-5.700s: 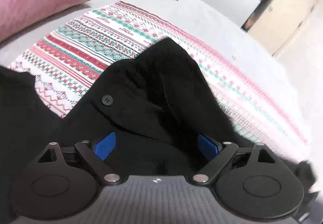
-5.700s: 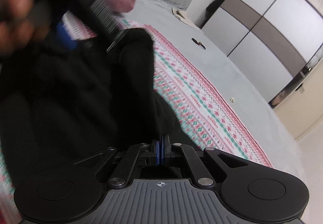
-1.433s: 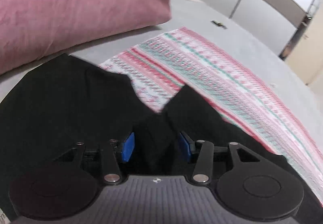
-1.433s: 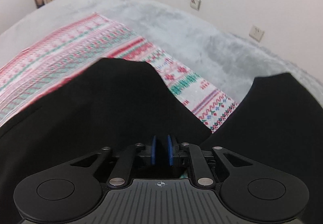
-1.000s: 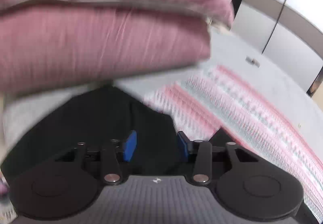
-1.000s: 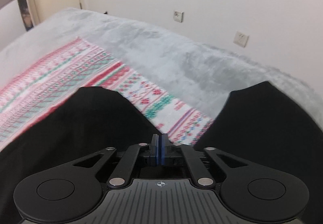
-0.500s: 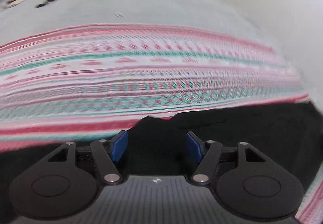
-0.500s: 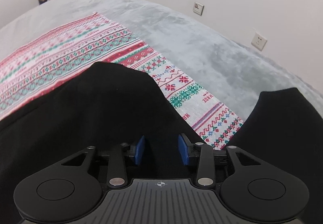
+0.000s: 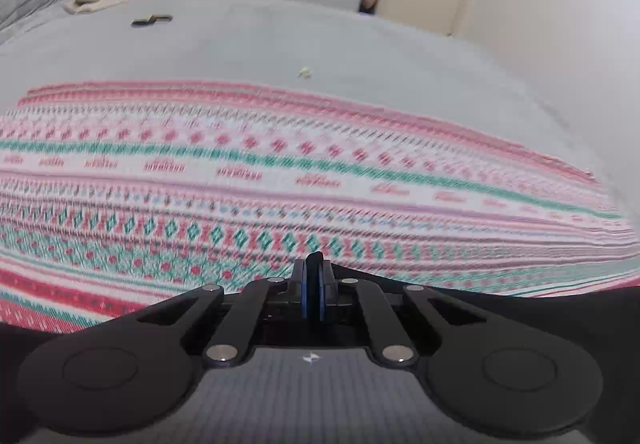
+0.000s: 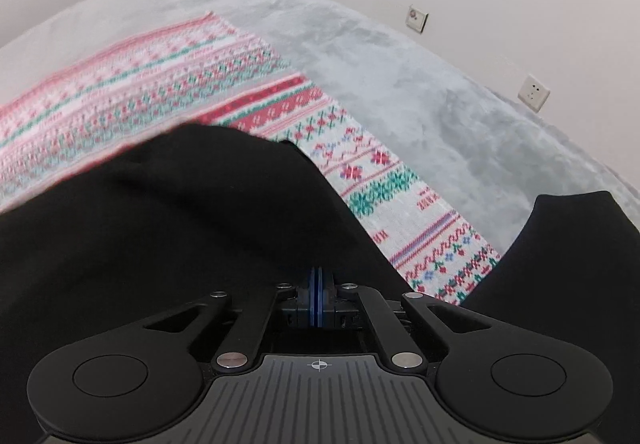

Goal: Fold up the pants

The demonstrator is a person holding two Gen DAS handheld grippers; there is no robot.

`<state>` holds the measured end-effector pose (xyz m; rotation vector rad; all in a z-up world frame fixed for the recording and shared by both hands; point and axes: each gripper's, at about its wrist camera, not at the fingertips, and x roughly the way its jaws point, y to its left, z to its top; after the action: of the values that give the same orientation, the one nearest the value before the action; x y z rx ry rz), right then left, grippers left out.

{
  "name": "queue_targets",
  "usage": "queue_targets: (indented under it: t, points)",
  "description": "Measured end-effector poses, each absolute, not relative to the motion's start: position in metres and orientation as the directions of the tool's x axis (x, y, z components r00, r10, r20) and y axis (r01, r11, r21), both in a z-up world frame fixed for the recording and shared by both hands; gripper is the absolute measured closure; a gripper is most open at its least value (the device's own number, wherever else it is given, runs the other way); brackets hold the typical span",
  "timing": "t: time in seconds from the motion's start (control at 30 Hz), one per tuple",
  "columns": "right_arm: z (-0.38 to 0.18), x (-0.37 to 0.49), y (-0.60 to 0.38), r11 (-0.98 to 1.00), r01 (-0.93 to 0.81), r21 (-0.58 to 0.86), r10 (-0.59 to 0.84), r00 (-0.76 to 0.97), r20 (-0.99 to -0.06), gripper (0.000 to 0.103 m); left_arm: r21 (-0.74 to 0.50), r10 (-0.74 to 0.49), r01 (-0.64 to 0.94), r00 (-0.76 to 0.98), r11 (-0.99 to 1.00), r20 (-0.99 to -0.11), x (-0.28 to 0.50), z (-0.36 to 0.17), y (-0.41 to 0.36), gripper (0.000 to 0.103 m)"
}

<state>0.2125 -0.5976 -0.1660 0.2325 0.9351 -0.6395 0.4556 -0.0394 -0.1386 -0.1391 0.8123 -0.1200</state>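
Black pants (image 10: pixel 168 228) are lying beneath both my tools, left tool (image 9: pixel 313 284) and right tool (image 10: pixel 316 298) each pinching an edge.

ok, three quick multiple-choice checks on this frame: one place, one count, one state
1. Where do the black pants lie?
A. on the patterned cloth spread on the grey bed
B. on a bare floor
C. on a pink pillow

2. How many wall sockets show in the right wrist view?
A. none
B. two
C. four

3. How does the right claw stand?
A. wide open
B. shut
C. out of view

Key:
1 A, the black fabric overlaps the red, green and white cloth, with grey bedding around it.
2 B, one socket sits higher on the wall and a second lower to its right.
3 B, its jaws have just been closing and the blue pads now meet over the pants. Whether fabric is pinched between them cannot be told.
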Motion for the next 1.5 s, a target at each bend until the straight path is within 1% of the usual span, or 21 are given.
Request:
queue_targets:
  t: [0.1,0.2,0.27,0.33,0.4,0.47,0.53,0.6,0.63,0.77,0.87,0.93,0.97,1.03,1.07,1.1,1.13,1.23,1.33,1.43,1.5]
  points:
    - [-0.162,0.207,-0.602,0.786,0.612,-0.083,-0.405,0.408,-0.818,0.103,-0.193,-0.145,0.005,0.681,0.981,-0.717,0.455,-0.146,-0.035,0.079]
    - [-0.157,0.2,-0.602,0.807,0.585,-0.085,-0.397,0.43,-0.811,0.101,-0.143,-0.116,0.018,0.688,0.99,-0.717,0.455,-0.151,-0.041,0.078]
    - [-0.153,0.196,-0.605,0.818,0.571,-0.064,-0.397,0.481,-0.782,0.088,-0.152,-0.124,0.022,0.698,0.988,-0.706,0.451,-0.152,-0.037,0.078]
    - [-0.147,0.194,-0.616,0.787,0.617,-0.031,-0.437,0.521,-0.733,0.081,-0.191,-0.141,0.007,0.701,0.982,-0.699,0.451,-0.151,-0.03,0.079]
    - [-0.144,0.193,-0.632,0.757,0.65,0.071,-0.423,0.57,-0.704,0.074,-0.194,-0.146,0.012,0.705,0.981,-0.694,0.452,-0.149,-0.029,0.079]
    - [-0.147,0.197,-0.649,0.735,0.644,0.211,-0.357,0.633,-0.687,0.065,-0.178,-0.137,0.018,0.714,0.984,-0.687,0.452,-0.147,-0.03,0.079]
    - [-0.154,0.207,-0.657,0.725,0.623,0.292,-0.294,0.664,-0.687,0.057,-0.192,-0.14,0.008,0.713,0.981,-0.687,0.453,-0.15,-0.028,0.079]
    - [-0.163,0.213,-0.659,0.704,0.605,0.372,-0.229,0.689,-0.687,0.057,-0.208,-0.132,-0.023,0.703,0.978,-0.699,0.451,-0.153,-0.026,0.068]
    - [-0.164,0.216,-0.657,0.706,0.586,0.397,-0.199,0.703,-0.682,0.057,-0.207,-0.12,-0.039,0.706,0.978,-0.698,0.449,-0.153,-0.024,0.065]
    - [-0.141,0.224,-0.628,0.848,0.409,0.336,-0.133,0.779,-0.613,0.059,-0.152,-0.102,0.006,0.766,0.988,-0.635,0.417,-0.139,-0.04,0.057]
    - [-0.135,0.231,-0.603,0.919,0.285,0.273,-0.042,0.758,-0.651,0.061,-0.175,-0.17,0.072,0.738,0.982,-0.653,0.4,-0.148,-0.061,0.057]
    - [-0.135,0.232,-0.598,0.938,0.279,0.206,-0.079,0.751,-0.656,0.062,-0.197,-0.214,0.109,0.721,0.974,-0.66,0.387,-0.156,-0.075,0.057]
    - [-0.134,0.229,-0.604,0.921,0.346,0.178,-0.162,0.756,-0.634,0.057,-0.196,-0.221,0.12,0.723,0.973,-0.654,0.382,-0.159,-0.081,0.054]
    - [-0.131,0.217,-0.633,0.805,0.533,0.261,-0.314,0.755,-0.575,0.056,-0.153,-0.216,0.154,0.728,0.976,-0.65,0.374,-0.168,-0.094,0.035]
    - [-0.135,0.21,-0.648,0.749,0.563,0.35,-0.314,0.766,-0.56,0.052,-0.102,-0.191,0.165,0.732,0.981,-0.654,0.374,-0.176,-0.101,0.022]
    - [-0.142,0.209,-0.66,0.717,0.559,0.417,-0.281,0.778,-0.562,0.046,-0.05,-0.168,0.176,0.758,0.983,-0.63,0.371,-0.184,-0.106,0.019]
    - [-0.15,0.212,-0.666,0.71,0.553,0.436,-0.246,0.775,-0.582,0.037,-0.027,-0.157,0.176,0.783,0.984,-0.601,0.367,-0.19,-0.108,0.018]
    - [-0.172,0.228,-0.663,0.743,0.558,0.371,-0.217,0.724,-0.654,0.036,-0.002,-0.131,0.161,0.796,0.987,-0.59,0.365,-0.191,-0.111,0.015]
    - [-0.173,0.23,-0.648,0.798,0.458,0.392,-0.134,0.769,-0.626,0.04,-0.025,-0.137,0.152,0.798,0.988,-0.586,0.366,-0.191,-0.106,0.014]
    - [-0.15,0.225,-0.624,0.887,0.328,0.325,-0.088,0.811,-0.578,0.04,-0.026,-0.134,0.146,0.8,0.989,-0.585,0.366,-0.191,-0.104,0.013]
    - [-0.137,0.223,-0.602,0.947,0.221,0.232,-0.046,0.81,-0.585,0.04,-0.019,-0.133,0.151,0.8,0.988,-0.585,0.368,-0.195,-0.107,0.012]
